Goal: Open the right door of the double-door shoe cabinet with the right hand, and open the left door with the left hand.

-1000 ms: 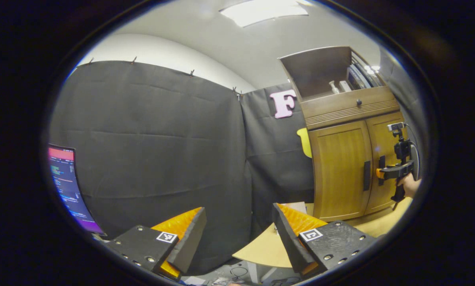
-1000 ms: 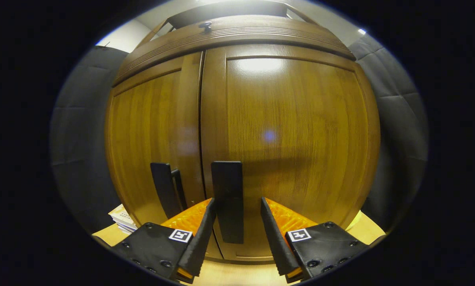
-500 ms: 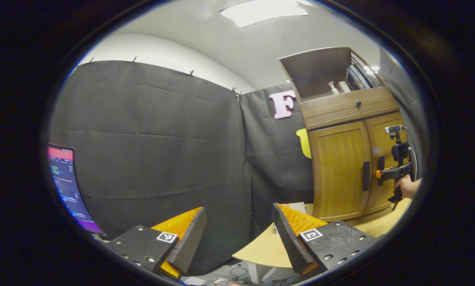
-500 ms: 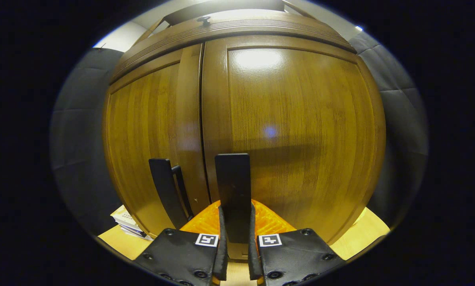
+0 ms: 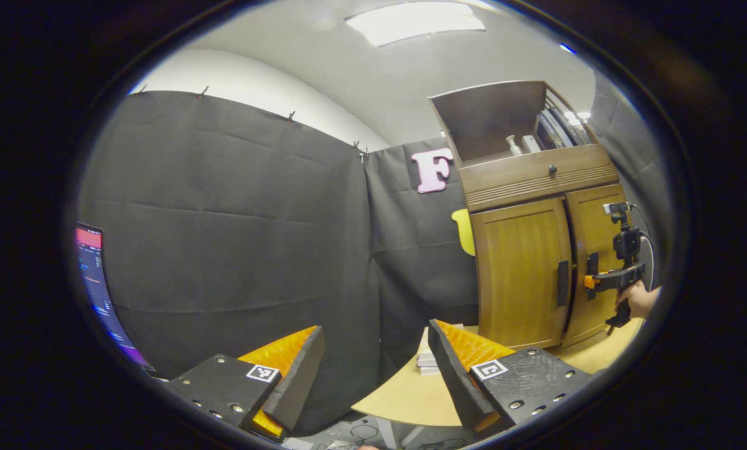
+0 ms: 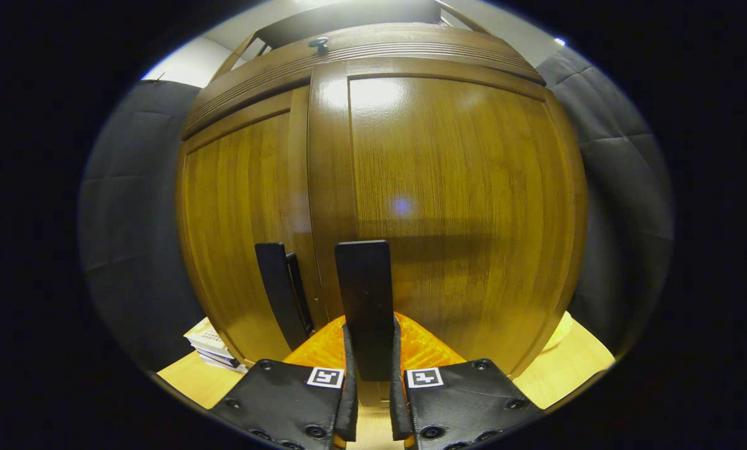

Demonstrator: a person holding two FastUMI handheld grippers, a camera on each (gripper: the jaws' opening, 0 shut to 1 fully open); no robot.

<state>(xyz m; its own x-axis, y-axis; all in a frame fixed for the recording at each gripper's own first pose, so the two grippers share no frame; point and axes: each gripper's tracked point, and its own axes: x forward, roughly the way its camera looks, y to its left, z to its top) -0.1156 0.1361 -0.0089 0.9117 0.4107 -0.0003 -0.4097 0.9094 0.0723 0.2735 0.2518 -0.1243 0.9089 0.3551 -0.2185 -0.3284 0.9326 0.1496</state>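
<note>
The right gripper (image 6: 370,400) was clamped on the right door's handle (image 6: 364,300) (door barely ajar), so swinging it outward seemed next, while the left gripper (image 5: 373,369) waited wide open, far off.

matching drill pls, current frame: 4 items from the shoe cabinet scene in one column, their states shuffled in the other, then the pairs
Items
1. right gripper
2. left gripper
3. right door
4. left door

States
A. open, holding nothing, away from the cabinet
B. shut, handle untouched
C. clamped on the right door's handle
D. pulled slightly ajar, a dark gap at the centre seam

Pairs: 1-C, 2-A, 3-D, 4-B
</note>
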